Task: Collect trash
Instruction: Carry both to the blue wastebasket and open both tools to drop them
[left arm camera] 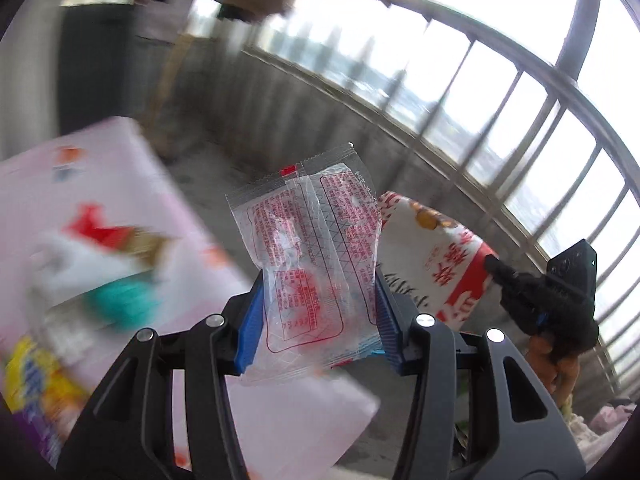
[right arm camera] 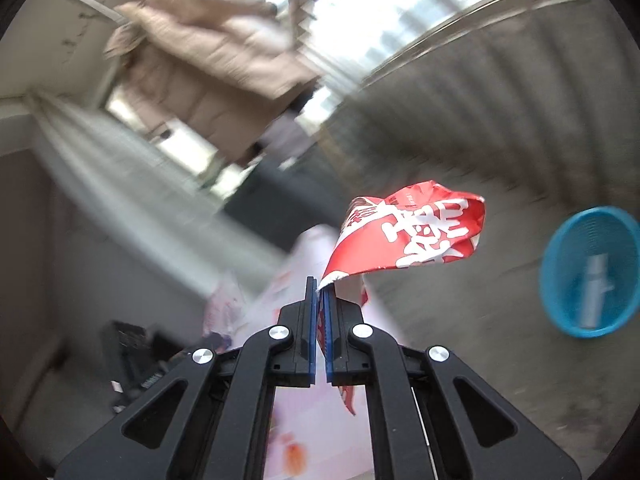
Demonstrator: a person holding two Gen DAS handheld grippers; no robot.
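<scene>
We see a grey concrete floor point(right arm camera: 500, 360), blurred in both views. A round blue basket point(right arm camera: 592, 272) rests on it in the right wrist view, near the foot of the grey wall, with a pale upright object inside that we cannot identify. In the left wrist view, a heap of pinkish cloth point(left arm camera: 600, 424) lies on the floor below the railing.

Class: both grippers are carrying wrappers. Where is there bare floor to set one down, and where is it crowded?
Bare concrete floor lies between the pink sheet and the blue basket. The corner beneath the railing is crowded with crumpled cloth.
</scene>
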